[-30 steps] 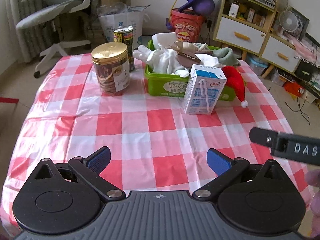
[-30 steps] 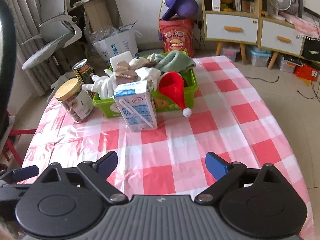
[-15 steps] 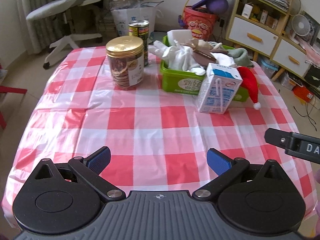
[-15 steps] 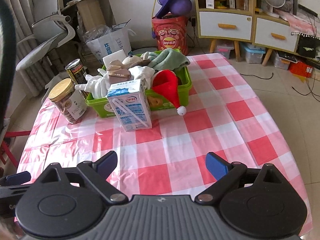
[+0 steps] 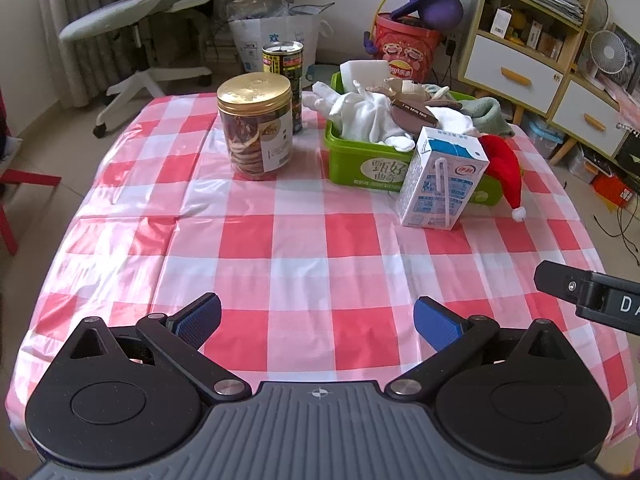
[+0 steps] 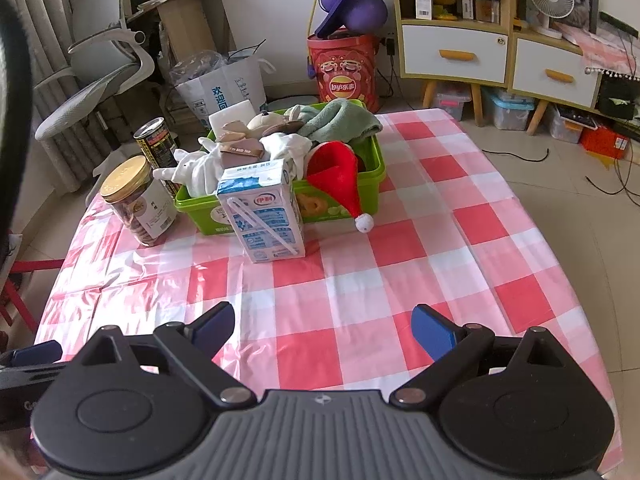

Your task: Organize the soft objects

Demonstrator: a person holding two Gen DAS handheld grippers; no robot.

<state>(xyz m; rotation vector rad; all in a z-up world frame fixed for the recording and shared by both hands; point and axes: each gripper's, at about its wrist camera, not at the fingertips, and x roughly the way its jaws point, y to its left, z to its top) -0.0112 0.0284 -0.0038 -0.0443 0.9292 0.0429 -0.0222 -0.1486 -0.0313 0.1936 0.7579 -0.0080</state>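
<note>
A green plastic basket [image 5: 362,162] [image 6: 340,200] stands at the far side of the checked table, heaped with soft things: white gloves [image 5: 360,116], a green towel [image 6: 340,120], a brown plush item [image 5: 412,110]. A red Santa hat [image 5: 504,168] [image 6: 336,178] hangs over the basket's rim onto the cloth. My left gripper [image 5: 316,322] hovers open over the near table edge with nothing between its fingers. My right gripper [image 6: 322,326] is likewise open and empty, far short of the basket.
A milk carton [image 5: 442,182] [image 6: 264,210] stands right in front of the basket. A gold-lidded cookie jar [image 5: 256,132] [image 6: 136,200] and a tin can [image 5: 282,64] stand to its left. An office chair, paper bag, red tub and cabinets are behind the table.
The left wrist view has shifted so the table's objects sit further right and slightly lower; the right view drifted only a little. Both grippers stay open and empty.
</note>
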